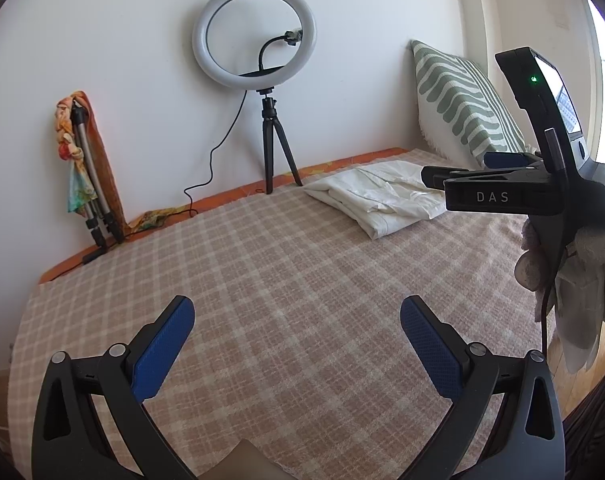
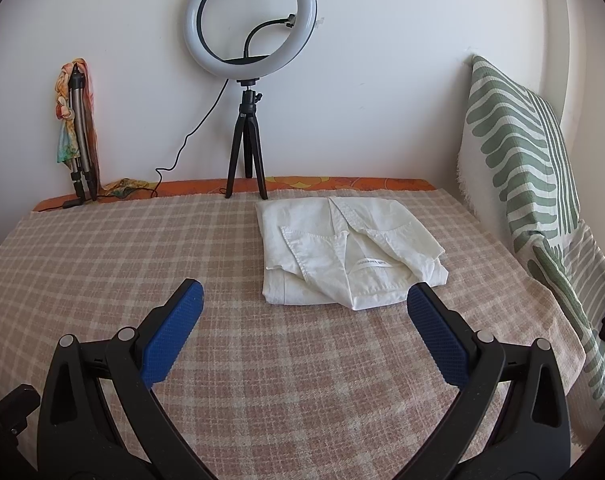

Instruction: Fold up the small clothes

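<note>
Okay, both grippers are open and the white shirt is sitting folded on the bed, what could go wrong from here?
1. The white shirt has a loose collar flap on top; a grab by the right gripper at one layer could undo the fold.
2. The ring light stands on a thin tripod just behind the shirt; a reach past it might knock it over.
3. The left gripper hangs over bare checked blanket, far from the shirt.

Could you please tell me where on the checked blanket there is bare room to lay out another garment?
The checked blanket is bare left of the folded white garment, up to the ring light tripod, and across the near strip toward both grippers. It is crowded at the right, between the garment and the green striped cushion.
</note>
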Demonstrator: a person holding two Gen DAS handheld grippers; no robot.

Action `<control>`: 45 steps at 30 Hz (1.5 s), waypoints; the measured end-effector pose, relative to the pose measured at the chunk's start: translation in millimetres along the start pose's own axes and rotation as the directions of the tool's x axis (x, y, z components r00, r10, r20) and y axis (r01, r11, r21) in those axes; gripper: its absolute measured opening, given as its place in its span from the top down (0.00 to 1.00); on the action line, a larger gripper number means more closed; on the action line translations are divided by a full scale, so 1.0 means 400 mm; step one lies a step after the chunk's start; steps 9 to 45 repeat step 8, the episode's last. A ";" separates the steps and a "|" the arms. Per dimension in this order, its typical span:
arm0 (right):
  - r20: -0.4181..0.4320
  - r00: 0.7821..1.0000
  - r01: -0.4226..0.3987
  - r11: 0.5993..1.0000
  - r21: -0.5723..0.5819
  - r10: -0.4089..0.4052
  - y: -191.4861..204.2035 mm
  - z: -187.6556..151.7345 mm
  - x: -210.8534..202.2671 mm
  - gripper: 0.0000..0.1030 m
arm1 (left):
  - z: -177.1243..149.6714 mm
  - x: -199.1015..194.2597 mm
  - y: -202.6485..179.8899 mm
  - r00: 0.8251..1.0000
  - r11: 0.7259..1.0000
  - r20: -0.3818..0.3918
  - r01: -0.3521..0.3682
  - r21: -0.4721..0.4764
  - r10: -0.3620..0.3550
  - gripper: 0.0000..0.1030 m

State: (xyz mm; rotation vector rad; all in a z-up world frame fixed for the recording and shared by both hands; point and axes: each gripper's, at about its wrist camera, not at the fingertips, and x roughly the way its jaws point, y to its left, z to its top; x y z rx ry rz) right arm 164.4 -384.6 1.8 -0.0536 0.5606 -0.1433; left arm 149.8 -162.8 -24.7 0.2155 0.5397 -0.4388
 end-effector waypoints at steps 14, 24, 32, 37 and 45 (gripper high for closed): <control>-0.004 1.000 0.000 1.000 0.006 0.000 -0.008 -0.007 0.011 0.00 | 0.000 -0.010 -0.001 1.000 1.000 0.021 -0.023 0.020 0.023 0.01; -0.004 1.000 0.000 1.000 0.006 0.000 -0.008 -0.007 0.011 0.00 | 0.000 -0.010 -0.001 1.000 1.000 0.021 -0.023 0.020 0.023 0.01; -0.004 1.000 0.000 1.000 0.006 0.000 -0.008 -0.007 0.011 0.00 | 0.000 -0.010 -0.001 1.000 1.000 0.021 -0.023 0.020 0.023 0.01; -0.004 1.000 0.000 1.000 0.006 0.000 -0.008 -0.007 0.011 0.00 | 0.000 -0.010 -0.001 1.000 1.000 0.021 -0.023 0.020 0.023 0.01; -0.004 1.000 0.000 1.000 0.006 0.000 -0.008 -0.007 0.011 0.00 | 0.000 -0.010 -0.001 1.000 1.000 0.021 -0.023 0.020 0.023 0.01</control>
